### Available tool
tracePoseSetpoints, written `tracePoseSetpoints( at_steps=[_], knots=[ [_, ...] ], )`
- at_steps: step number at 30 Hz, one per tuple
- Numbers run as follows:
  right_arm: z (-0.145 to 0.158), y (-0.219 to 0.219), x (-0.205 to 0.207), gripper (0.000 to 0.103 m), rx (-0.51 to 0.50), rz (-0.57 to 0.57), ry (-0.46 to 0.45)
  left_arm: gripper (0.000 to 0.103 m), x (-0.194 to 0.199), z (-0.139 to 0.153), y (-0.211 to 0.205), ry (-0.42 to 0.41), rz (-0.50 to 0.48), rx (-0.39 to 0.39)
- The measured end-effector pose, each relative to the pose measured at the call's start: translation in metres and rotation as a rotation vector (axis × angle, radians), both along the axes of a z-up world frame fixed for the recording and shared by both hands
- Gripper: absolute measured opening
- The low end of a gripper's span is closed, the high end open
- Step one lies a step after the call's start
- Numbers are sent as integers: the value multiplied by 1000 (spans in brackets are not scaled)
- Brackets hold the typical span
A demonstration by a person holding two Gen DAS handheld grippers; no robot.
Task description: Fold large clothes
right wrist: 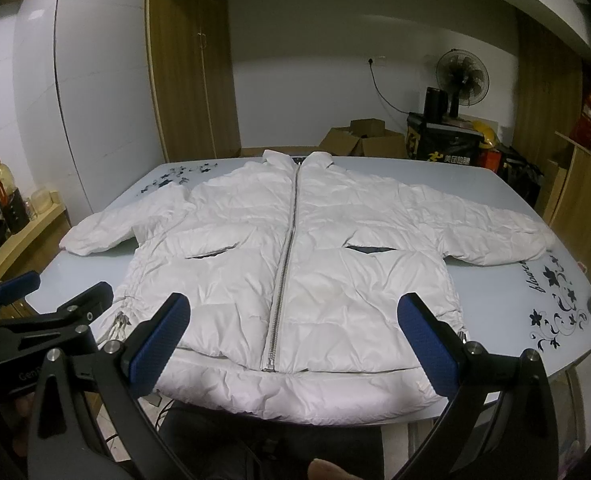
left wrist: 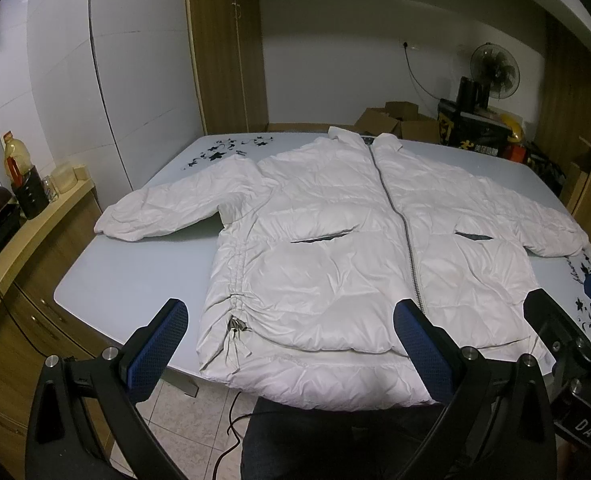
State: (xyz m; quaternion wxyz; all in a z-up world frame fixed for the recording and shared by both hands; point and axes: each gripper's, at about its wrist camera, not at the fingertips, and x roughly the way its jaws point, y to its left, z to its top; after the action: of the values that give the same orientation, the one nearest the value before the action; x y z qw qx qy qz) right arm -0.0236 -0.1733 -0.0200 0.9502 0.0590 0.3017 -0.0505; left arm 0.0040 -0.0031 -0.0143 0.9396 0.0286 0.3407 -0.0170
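Jacket [left wrist: 335, 248] flat, hem overhanging table [left wrist: 135, 264] edge; L gripper [left wrist: 291, 344] & R gripper [right wrist: 295, 340] jaws wide open.

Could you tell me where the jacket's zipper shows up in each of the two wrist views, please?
Left wrist: the zipper runs right of centre, slanting down toward the left gripper's right finger.
Right wrist: the zipper runs almost straight down the centre.
Shared landmark: the standing fan at the back right.
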Motion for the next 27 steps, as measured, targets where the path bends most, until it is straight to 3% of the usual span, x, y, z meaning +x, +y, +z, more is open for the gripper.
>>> tracePoseSetpoints(
  at_steps=[9,17,20,22,23,24,26,27],
  knots=[
    [0,0,0,103,0,-1,2,103,-2,-4,-1,-24,-1,17],
    [-1,1,0,103,-2,0,7,103,3,-7,3,19,-13,16],
    [-8,0,-3,103,4,-1,20,103,20,-11,24,81,-74,-139],
    [-14,-2,-3,103,3,-5,33,103,44,-20,64,116,-128,-392],
    [-15,-2,-1,103,3,-6,40,103,52,-23,76,138,-130,-455],
    [-17,-3,2,103,3,-9,49,103,71,-35,105,177,-116,-595],
    [-22,-4,9,103,1,-13,68,103,95,-55,143,196,-41,-740],
    [-26,-5,12,103,1,-15,82,103,112,-70,175,189,46,-796]
  ],
)
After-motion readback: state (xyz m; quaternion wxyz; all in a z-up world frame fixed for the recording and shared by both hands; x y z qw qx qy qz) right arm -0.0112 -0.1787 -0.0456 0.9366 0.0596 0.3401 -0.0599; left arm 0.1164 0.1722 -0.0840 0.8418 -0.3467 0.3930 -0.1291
